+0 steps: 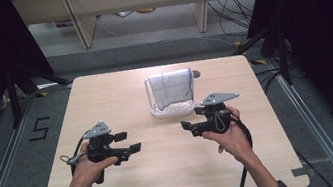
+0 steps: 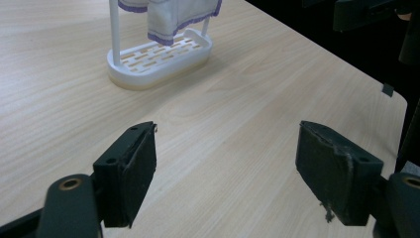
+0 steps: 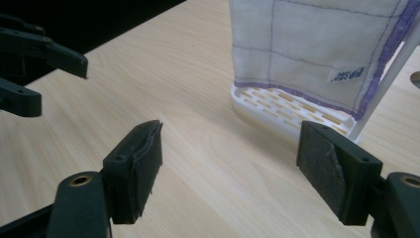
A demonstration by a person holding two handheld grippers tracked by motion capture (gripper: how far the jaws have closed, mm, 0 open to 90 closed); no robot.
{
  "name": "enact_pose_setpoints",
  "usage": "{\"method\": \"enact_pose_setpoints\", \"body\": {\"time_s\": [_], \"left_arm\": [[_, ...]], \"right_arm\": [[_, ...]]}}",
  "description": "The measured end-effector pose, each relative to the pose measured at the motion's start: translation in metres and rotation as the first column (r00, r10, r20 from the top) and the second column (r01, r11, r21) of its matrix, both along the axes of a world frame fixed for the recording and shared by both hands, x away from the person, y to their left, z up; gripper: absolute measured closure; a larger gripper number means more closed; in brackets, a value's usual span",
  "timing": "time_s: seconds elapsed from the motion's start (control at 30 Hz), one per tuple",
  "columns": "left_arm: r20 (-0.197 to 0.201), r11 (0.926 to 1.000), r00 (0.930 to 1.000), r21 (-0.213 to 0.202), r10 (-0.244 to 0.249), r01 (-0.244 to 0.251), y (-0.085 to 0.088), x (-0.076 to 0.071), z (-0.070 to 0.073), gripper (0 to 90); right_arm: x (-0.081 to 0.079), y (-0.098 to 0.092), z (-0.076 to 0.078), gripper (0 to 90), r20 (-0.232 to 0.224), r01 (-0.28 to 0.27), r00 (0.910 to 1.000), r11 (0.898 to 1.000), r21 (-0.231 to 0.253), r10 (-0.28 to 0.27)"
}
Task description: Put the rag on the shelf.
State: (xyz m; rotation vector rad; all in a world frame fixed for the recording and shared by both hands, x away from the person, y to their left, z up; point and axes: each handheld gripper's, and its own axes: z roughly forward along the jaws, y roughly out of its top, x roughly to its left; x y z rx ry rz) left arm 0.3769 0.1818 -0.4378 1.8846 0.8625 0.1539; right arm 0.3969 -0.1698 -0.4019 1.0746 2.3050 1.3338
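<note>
While you held both tools over the near half of the counter [image 1: 118, 88] in the high view, the cloth [image 1: 170, 87] hung on its white rack [image 1: 171, 109] at the far middle, apart from both. Your left tool [image 1: 131, 142] sat well short of it; your right tool [image 1: 189, 126] was near the rack's front corner. Both stood spread and held nothing. The risk was that light rack: a pull on the cloth from one side could have tipped or dragged it. You had bare wood to the left and in front of the rack, less to the right, where the counter's edge ran close by your right hand [image 1: 229, 134].

From the left gripper view, your left tool [image 2: 225, 163] was spread over bare wood, with nothing between its pads [image 2: 141, 171]. The rack [image 2: 158, 62] stood ahead with the cloth [image 2: 171, 17] draped above its slotted base. The counter's edge fell away at the right of that view, so a wide swing there could have carried you off it.

From the right gripper view, your right tool [image 3: 228, 171] was spread too, empty, with the cloth [image 3: 307, 49] close ahead and its hem just above the rack's base [image 3: 292, 111]. One pad [image 3: 322, 168] stood near the thin post [image 3: 391, 79]; closing there could have caught the post with the cloth. Your left tool [image 3: 39, 64] hung off to the side, well apart.
</note>
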Motion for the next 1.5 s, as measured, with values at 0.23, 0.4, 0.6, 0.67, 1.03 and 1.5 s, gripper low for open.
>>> {"method": "enact_pose_setpoints", "body": {"time_s": [0.23,0.4,0.6,0.67,1.03,1.5], "left_arm": [[-0.011,1.0,0.9999,0.0,-0.004,0.004,0.007,-0.001,-0.014,22.4],[-0.004,0.9994,0.9995,0.008,-0.032,0.032,0.007,-0.01,-0.022,21.7],[-0.015,0.9988,0.9988,0.018,-0.046,0.046,0.014,-0.018,-0.031,21.1],[-0.018,0.9987,0.9987,0.019,-0.048,0.048,0.016,-0.02,-0.033,21.0],[-0.015,0.9962,0.9977,0.057,-0.065,0.066,0.017,-0.039,-0.047,21.0],[-0.017,0.992,0.9972,0.102,-0.073,0.074,0.009,-0.07,-0.066,19.7]], "right_arm": [[-0.009,0.0,-0.011,26.4,-0.009,-0.017,0.9998,1.0,0.002,0.017],[-0.015,-0.002,-0.019,26.3,0.003,-0.004,1.0,1.0,-0.028,0.004],[-0.024,-0.005,-0.033,25.8,-0.065,0.0,0.9979,1.0,0.019,0.001],[-0.027,-0.006,-0.037,25.1,-0.059,-0.012,0.9982,1.0,0.01,0.012],[-0.044,-0.011,-0.058,24.4,-0.082,-0.024,0.9963,1.0,-0.012,0.023],[-0.076,-0.015,-0.075,21.4,-0.142,-0.036,0.9894,0.999,-0.035,0.031]]}}
